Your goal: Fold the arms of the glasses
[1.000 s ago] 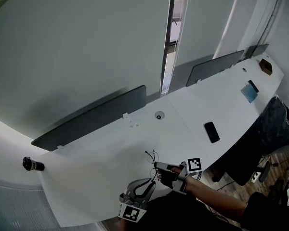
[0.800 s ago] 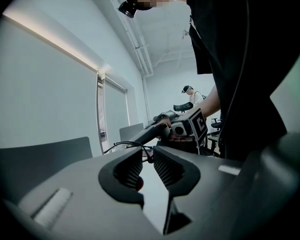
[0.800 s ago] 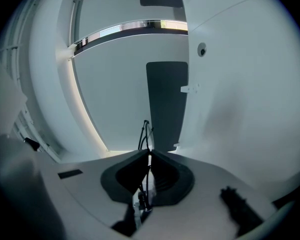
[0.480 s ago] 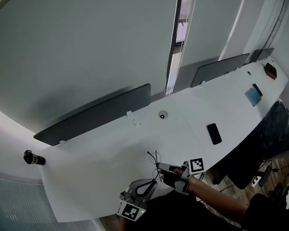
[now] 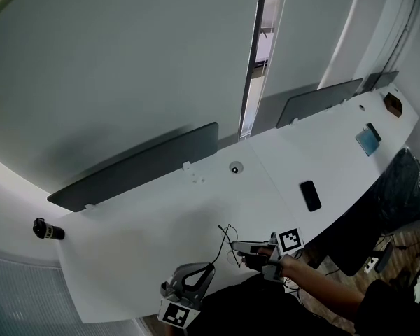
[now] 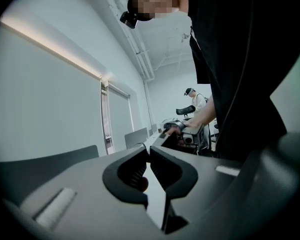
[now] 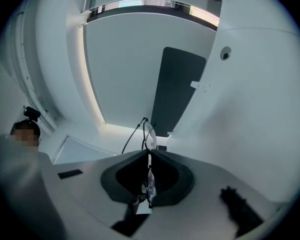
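Desk: long white curved desktop (image 5: pixel 196 208) below a plain grey wall, with dark grey divider panels (image 5: pixel 136 165) standing along its far edge.
Other items: a black phone (image 5: pixel 309 195) lies flat on the desk well to the right of both grippers; a small round grommet (image 5: pixel 235 167) sits near the gap between two dividers.
Glasses (image 5: pixel 227 235): thin dark wire frame at the near edge of the desk, carried by the right gripper; whether it touches the desktop cannot be told.
Right gripper (image 5: pixel 232 244): held level over the desk's near edge, its marker cube facing up. In its own view the right gripper (image 7: pixel 149 154) has its jaws pressed together on the glasses (image 7: pixel 148 131), whose clear lens and one curved dark arm stick out past the tips.
Left gripper (image 5: pixel 211 266): low at the desk's near edge, just left of the glasses and apart from them.
Left claw: in its own view the left gripper (image 6: pixel 149 148) has just been closing; its jaws stand narrow, a thin slit between them, with nothing in it.
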Motion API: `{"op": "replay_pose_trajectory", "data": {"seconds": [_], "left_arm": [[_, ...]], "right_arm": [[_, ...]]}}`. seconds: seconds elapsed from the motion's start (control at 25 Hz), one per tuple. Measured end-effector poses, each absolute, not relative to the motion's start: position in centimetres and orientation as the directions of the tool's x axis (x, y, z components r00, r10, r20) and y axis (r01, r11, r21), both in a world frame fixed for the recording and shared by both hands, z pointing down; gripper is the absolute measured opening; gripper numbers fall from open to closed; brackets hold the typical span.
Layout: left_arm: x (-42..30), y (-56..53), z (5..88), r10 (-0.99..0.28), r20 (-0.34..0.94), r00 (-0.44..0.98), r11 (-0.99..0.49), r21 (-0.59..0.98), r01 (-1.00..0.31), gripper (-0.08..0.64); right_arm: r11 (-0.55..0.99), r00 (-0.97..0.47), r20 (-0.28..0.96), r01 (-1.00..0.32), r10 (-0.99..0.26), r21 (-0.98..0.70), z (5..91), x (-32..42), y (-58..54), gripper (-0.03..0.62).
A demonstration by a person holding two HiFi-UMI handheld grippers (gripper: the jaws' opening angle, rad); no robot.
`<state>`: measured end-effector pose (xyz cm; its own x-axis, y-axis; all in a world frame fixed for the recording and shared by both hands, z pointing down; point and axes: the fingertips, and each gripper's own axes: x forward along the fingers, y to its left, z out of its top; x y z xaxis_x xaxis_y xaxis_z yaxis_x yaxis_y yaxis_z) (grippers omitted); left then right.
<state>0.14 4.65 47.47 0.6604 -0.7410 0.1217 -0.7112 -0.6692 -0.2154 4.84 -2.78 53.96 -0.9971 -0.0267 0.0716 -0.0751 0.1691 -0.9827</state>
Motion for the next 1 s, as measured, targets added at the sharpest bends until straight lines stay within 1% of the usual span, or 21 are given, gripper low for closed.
{"op": "replay_pose_trajectory", "data": {"seconds": [0.24, 0.36, 0.44, 0.6, 0.72, 0.84, 0.96, 1.0], "left_arm": [[-1.9, 3.4, 43.6, -0.810, 0.075, 0.582, -0.577, -0.285, -0.766, 0.025], [-3.7, 2.7, 43.4, -0.848, 0.056, 0.528, -0.520, -0.282, -0.806, 0.032], [-4.4, 2.7, 43.8, -0.856, 0.057, 0.514, -0.510, -0.255, -0.822, 0.036], [-4.0, 3.1, 44.9, -0.850, 0.070, 0.522, -0.523, -0.217, -0.824, 0.035], [-3.6, 3.2, 45.4, -0.846, 0.077, 0.528, -0.532, -0.206, -0.821, 0.035], [-3.2, 3.2, 46.4, -0.835, 0.100, 0.541, -0.550, -0.205, -0.810, 0.054], [-2.9, 3.4, 47.3, -0.823, 0.112, 0.557, -0.567, -0.197, -0.800, 0.072], [-2.9, 3.5, 47.8, -0.821, 0.122, 0.557, -0.571, -0.172, -0.803, 0.074]], "right_arm": [[0.234, -0.992, 0.097, -0.076, 0.078, -0.969, 54.2, 5.3, -1.1, 0.021], [0.257, -0.986, 0.108, -0.072, 0.130, -0.964, 53.9, 5.4, 0.0, 0.021], [0.246, -0.984, 0.101, -0.063, 0.146, -0.967, 53.6, 5.4, 0.3, 0.022], [0.184, -0.984, 0.122, -0.097, 0.127, -0.978, 54.6, 5.7, 0.2, 0.023], [0.105, -0.985, 0.136, -0.125, 0.106, -0.987, 55.8, 5.7, 0.4, 0.021], [0.030, -0.984, 0.156, -0.154, 0.086, -0.988, 56.6, 5.6, 0.7, 0.021], [0.013, -0.979, 0.188, -0.187, 0.076, -0.982, 57.1, 5.5, 0.7, 0.021], [0.012, -0.978, 0.196, -0.196, 0.072, -0.981, 57.2, 5.6, 0.6, 0.021]]}}
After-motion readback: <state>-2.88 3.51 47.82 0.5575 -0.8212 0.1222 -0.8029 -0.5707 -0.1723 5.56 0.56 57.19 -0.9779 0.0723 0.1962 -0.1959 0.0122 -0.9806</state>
